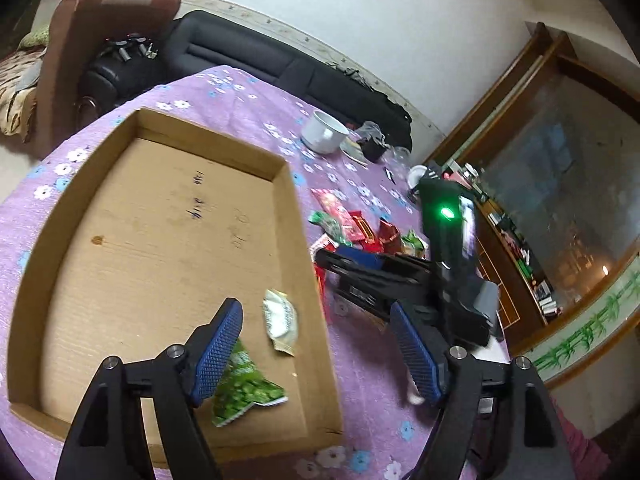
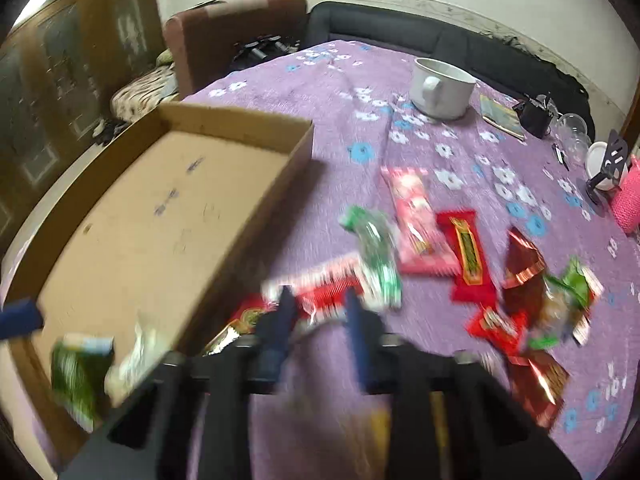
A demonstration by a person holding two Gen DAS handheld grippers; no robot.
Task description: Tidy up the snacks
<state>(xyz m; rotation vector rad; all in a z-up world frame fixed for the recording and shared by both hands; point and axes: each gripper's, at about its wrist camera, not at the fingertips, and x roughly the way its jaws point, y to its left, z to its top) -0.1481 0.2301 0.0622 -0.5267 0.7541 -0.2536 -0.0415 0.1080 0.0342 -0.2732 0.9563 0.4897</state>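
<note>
A shallow cardboard box [image 1: 168, 216] lies on the purple flowered cloth. Inside it, at its near right corner, are a green pea packet [image 1: 244, 384] and a white-green packet [image 1: 280, 320]. My left gripper [image 1: 314, 306] hangs open above them with nothing between its blue pads. To the right of the box, loose snacks lie in a pile: a pink-red packet [image 2: 416, 216], a red bar [image 2: 466, 256], a green-white packet [image 2: 376, 256] and dark red foil packets [image 2: 520, 272]. My right gripper [image 2: 318, 304] is blurred, its narrow fingers low over a red-white packet [image 2: 320, 292]; a grip on it cannot be made out.
A white mug [image 2: 440, 88] stands at the far side of the table, with a small black object [image 2: 532, 118], a clear glass [image 2: 572, 132] and a pink knitted item [image 2: 630, 204] toward the right edge. A dark sofa [image 2: 400, 28] and a brown armchair [image 2: 232, 36] stand behind.
</note>
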